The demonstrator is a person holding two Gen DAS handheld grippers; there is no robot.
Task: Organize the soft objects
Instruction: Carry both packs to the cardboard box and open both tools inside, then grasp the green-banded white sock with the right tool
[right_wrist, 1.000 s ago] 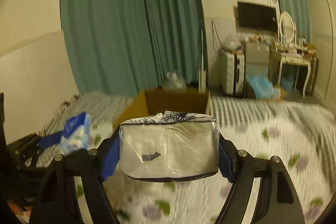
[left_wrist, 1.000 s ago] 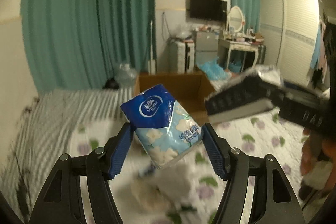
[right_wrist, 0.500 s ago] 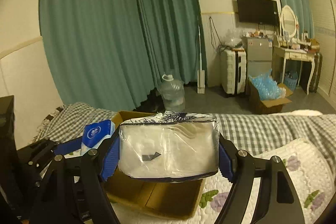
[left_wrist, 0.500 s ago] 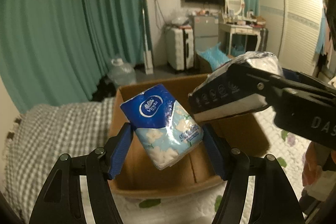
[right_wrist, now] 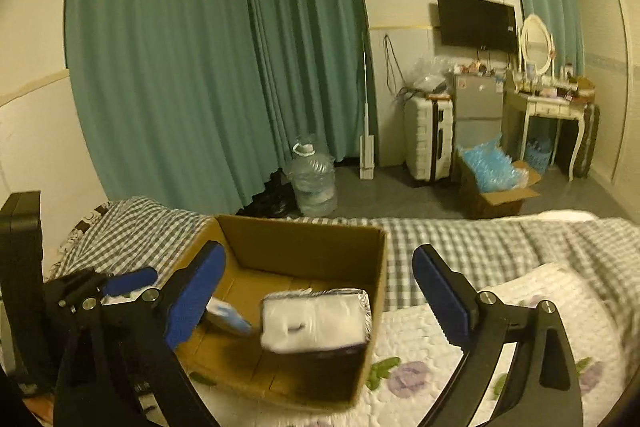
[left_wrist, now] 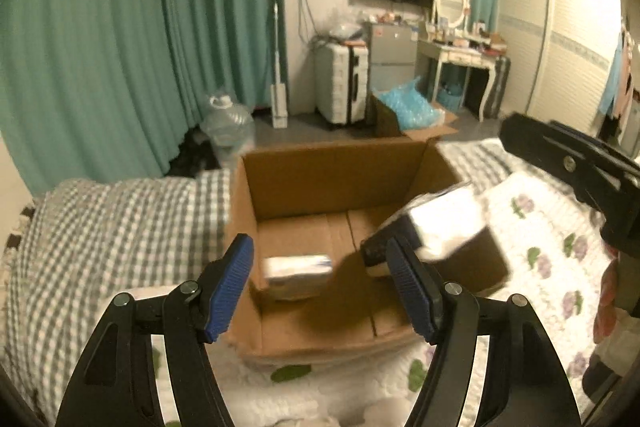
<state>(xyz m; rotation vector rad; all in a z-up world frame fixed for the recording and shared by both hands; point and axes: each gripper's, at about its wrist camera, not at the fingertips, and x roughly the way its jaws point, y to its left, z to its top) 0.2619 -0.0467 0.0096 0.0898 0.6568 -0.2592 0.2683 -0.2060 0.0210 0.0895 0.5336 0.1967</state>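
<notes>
An open cardboard box (left_wrist: 332, 163) (right_wrist: 304, 239) sits on the bed, right below both grippers. My left gripper (left_wrist: 322, 287) is open and holds nothing. The blue-and-white tissue pack (left_wrist: 298, 267) (right_wrist: 228, 317) lies blurred on the box floor beneath it. My right gripper (right_wrist: 318, 297) has its jaws opening, its pads clear of the white wrapped pack (right_wrist: 316, 319) (left_wrist: 440, 227), which shows blurred inside the box at its right side. In the left wrist view the right gripper's black body (left_wrist: 580, 179) reaches in from the right. The left gripper's blue finger (right_wrist: 128, 279) shows at the left in the right wrist view.
The bed carries a grey checked blanket (left_wrist: 120, 223) at the left and a floral quilt (left_wrist: 540, 251) at the right. On the floor beyond stand a water jug (right_wrist: 312, 179), a white suitcase (right_wrist: 428, 139) and a box of blue plastic (right_wrist: 496, 179). Green curtains hang behind.
Both grippers came forward over the cardboard box and opened. The blue tissue pack left the left gripper and the white pack left the right gripper; both now show down inside the box.
</notes>
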